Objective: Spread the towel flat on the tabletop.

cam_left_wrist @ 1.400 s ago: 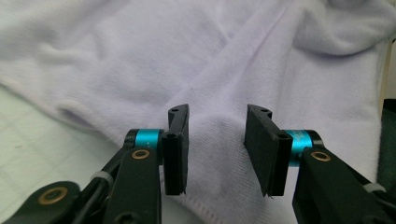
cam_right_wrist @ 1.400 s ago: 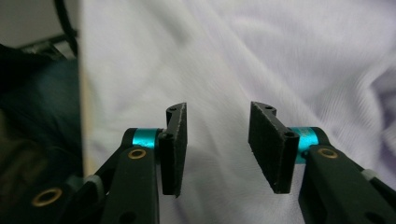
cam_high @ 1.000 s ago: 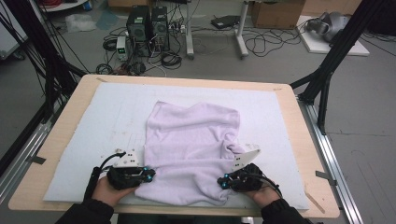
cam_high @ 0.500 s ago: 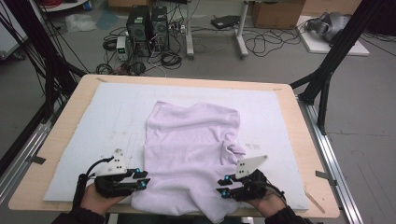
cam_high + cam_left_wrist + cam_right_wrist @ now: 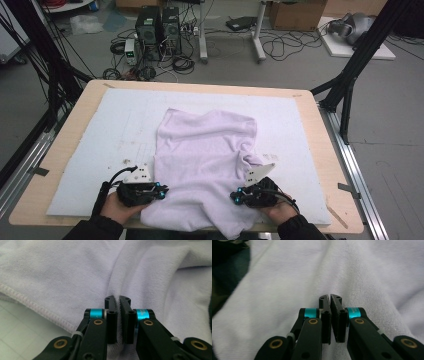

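A pale lilac towel (image 5: 205,150) lies rumpled on the white mat (image 5: 120,115), and its near edge hangs past the table's front. My left gripper (image 5: 161,191) lies low at the towel's near left part. Its jaws have just been closing and now pinch a raised fold of the towel (image 5: 62,272) at the left gripper (image 5: 117,298). My right gripper (image 5: 236,196) lies at the near right part, pointing left. Its jaws have also just closed, and the right gripper (image 5: 330,297) is shut with its tips pressed into the towel (image 5: 362,270). A hand holds each gripper from below.
The wooden table (image 5: 70,135) carries the mat, with bare mat left and right of the towel. Black frame legs (image 5: 350,75) stand at the table's far right and left. Computers and cables (image 5: 160,25) sit on the floor beyond.
Half a second ago both grippers were tipped up with jaws apart; now they lie flat, jaws closed on the cloth. The towel's near edge has slid toward the table's front.
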